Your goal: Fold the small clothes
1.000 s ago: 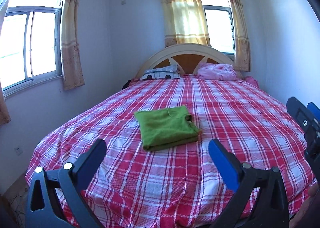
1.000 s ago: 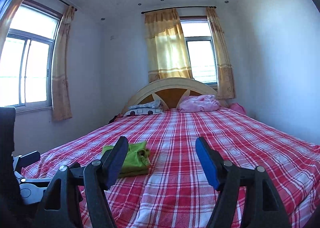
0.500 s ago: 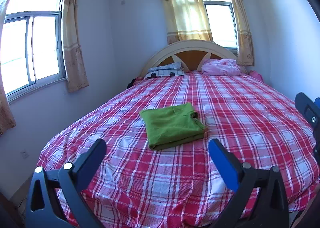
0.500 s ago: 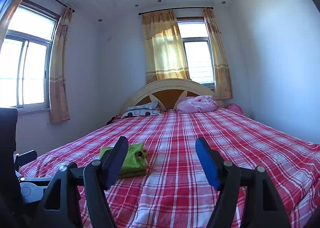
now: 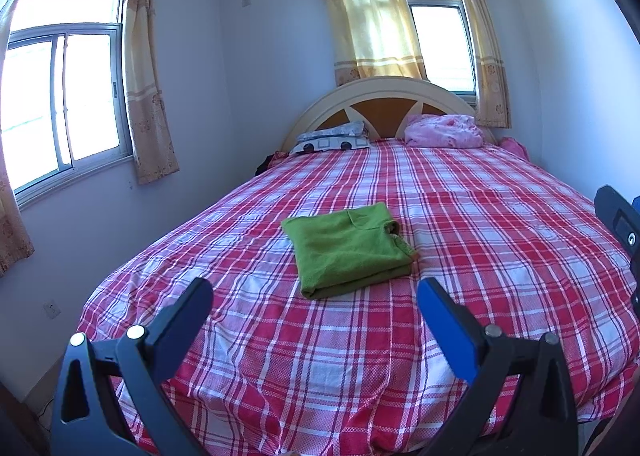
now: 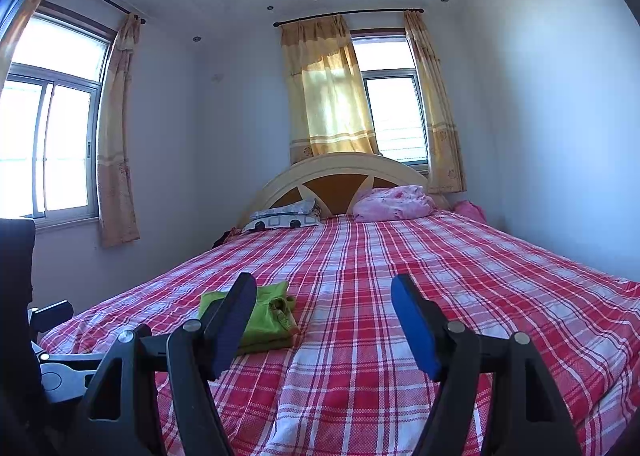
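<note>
I am holding both grippers above the near end of the bed (image 5: 500, 248), which is covered in a red and white plaid sheet. The left gripper (image 5: 314, 306) is hanging with its fingers spread wide and nothing between them. The right gripper (image 6: 324, 298) is likewise standing with its fingers apart and empty.

The green garment (image 5: 348, 250) is lying folded into a neat rectangle on the sheet, ahead of the left gripper and well clear of its fingertips; from the right wrist view it is sitting partly behind the left finger (image 6: 232, 316).

Two pillows are resting against the arched headboard (image 5: 384, 100): a patterned one (image 5: 332, 138) and a pink one (image 5: 444, 131). I am finding no readable writing, brand or label anywhere; the pillow's print is only shapes.
</note>
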`<state>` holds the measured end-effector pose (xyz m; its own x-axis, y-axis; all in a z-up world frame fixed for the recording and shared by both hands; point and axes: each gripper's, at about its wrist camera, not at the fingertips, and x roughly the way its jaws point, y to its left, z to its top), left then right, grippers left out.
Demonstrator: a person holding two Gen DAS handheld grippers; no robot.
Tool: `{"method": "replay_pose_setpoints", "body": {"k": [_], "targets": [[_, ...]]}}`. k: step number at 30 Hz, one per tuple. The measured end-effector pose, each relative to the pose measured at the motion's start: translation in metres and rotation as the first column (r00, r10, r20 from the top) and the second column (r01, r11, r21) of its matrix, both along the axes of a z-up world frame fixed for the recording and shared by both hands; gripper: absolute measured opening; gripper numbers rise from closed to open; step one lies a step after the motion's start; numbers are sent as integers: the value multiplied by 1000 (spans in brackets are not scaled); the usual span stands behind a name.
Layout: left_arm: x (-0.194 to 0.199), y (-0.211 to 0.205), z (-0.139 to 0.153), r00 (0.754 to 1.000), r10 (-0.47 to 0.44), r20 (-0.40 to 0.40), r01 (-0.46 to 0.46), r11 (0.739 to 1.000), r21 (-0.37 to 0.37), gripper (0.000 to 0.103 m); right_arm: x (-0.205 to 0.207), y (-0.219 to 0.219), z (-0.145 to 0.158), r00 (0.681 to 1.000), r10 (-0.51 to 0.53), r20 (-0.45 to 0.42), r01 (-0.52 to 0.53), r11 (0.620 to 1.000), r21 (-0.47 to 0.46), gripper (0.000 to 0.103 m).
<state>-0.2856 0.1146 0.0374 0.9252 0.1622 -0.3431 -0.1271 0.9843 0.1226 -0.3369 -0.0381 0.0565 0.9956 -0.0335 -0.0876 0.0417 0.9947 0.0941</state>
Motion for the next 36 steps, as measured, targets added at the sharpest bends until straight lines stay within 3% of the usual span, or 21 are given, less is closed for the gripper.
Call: {"method": "replay_pose_setpoints", "body": {"k": [36], "targets": [[7, 2, -3, 1000, -3, -24, 4, 1000, 18, 103, 2, 1, -3, 1000, -4, -3, 4, 1000, 13, 71]]}}
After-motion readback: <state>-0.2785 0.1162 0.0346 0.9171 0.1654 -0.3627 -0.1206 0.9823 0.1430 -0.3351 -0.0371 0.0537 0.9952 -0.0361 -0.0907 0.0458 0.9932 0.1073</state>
